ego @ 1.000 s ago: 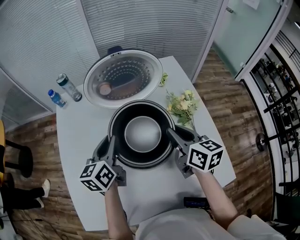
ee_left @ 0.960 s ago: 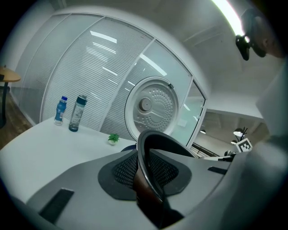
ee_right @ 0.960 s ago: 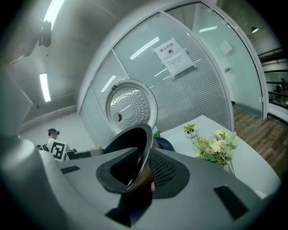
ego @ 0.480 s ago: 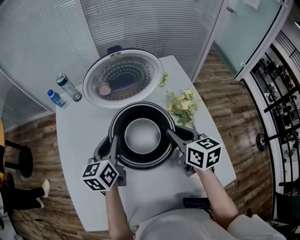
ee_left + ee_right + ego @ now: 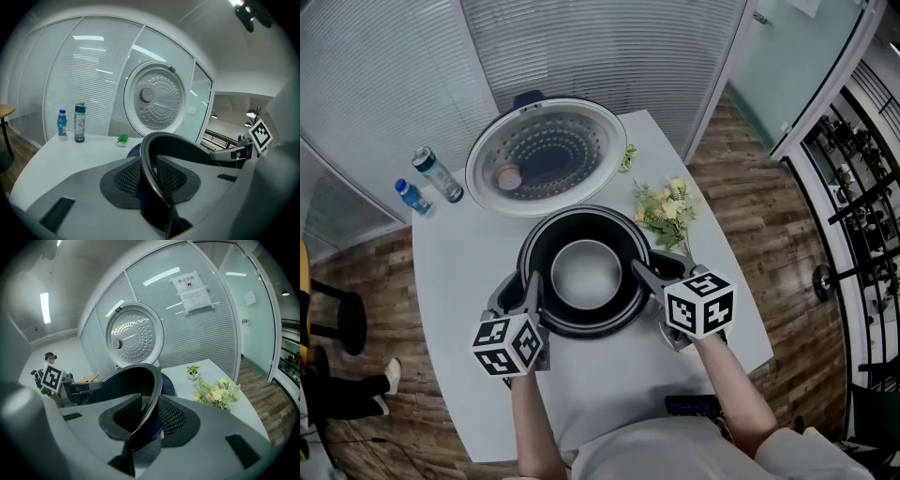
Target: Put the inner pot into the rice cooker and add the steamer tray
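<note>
The black inner pot [image 5: 586,272], silver at the bottom, sits low in the dark blue rice cooker [image 5: 132,150] in the middle of the white table. The cooker's round lid [image 5: 546,155] stands open behind it. My left gripper [image 5: 530,281] is on the pot's left rim [image 5: 151,154], which runs between its meshed pads and still touches both while the jaws are opening. My right gripper [image 5: 639,269] straddles the right rim [image 5: 153,385]. Its jaws are opening too, and its pads look slack around the rim.
Two water bottles [image 5: 439,175] stand at the table's back left. A bunch of flowers [image 5: 666,214] lies right of the cooker, and a small green plant [image 5: 628,157] sits beside the lid. A black device [image 5: 692,405] rests at the table's [image 5: 459,272] front edge.
Both marker cubes have rolled slightly inward toward the pot. The pot itself has hardly moved, and the hands stay where they were.
</note>
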{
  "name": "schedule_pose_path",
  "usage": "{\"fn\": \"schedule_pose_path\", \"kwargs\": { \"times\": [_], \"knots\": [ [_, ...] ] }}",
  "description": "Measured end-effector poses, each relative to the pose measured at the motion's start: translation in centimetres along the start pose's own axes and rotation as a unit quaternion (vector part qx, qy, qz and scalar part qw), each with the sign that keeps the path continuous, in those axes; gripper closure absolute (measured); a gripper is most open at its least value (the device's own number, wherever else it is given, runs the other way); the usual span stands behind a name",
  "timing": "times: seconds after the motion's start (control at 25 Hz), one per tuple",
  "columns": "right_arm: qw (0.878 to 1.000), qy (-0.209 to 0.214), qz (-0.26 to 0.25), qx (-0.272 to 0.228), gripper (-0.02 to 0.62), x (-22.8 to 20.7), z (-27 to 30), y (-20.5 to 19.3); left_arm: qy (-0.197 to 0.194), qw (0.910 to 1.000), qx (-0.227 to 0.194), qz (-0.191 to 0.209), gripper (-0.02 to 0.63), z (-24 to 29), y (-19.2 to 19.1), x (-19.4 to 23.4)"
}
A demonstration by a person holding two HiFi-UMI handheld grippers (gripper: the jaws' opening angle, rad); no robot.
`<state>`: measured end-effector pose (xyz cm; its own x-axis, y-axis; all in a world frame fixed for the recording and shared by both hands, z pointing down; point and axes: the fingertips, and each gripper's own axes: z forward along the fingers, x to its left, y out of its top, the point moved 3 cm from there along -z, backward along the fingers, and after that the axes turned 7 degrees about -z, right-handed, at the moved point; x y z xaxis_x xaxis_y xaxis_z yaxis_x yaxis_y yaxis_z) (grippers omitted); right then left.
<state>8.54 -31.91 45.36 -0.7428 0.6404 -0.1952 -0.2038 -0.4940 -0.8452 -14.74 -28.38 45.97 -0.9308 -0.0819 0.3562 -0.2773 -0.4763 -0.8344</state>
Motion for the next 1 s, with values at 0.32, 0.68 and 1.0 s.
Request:
{"fn": "schedule_pose_path", "kwargs": {
  "times": [0.32,0.68,1.0],
  "knots": [
    [1.0,0.0,-0.003,0.009,0.479,-0.1,0.6,-0.2,0.019,0.9992,0.023,0.029,0.502,0.6,-0.4,0.4],
    [0.998,-0.038,-0.054,0.007,0.465,0.2,0.6,-0.2,0.062,0.9918,0.039,0.105,0.464,1.0,-0.9,0.3],
    [0.997,-0.05,-0.062,-0.001,0.46,0.2,-0.2,-0.3,0.057,0.994,0.028,0.089,0.448,0.5,-0.7,0.4]
  ]
}}
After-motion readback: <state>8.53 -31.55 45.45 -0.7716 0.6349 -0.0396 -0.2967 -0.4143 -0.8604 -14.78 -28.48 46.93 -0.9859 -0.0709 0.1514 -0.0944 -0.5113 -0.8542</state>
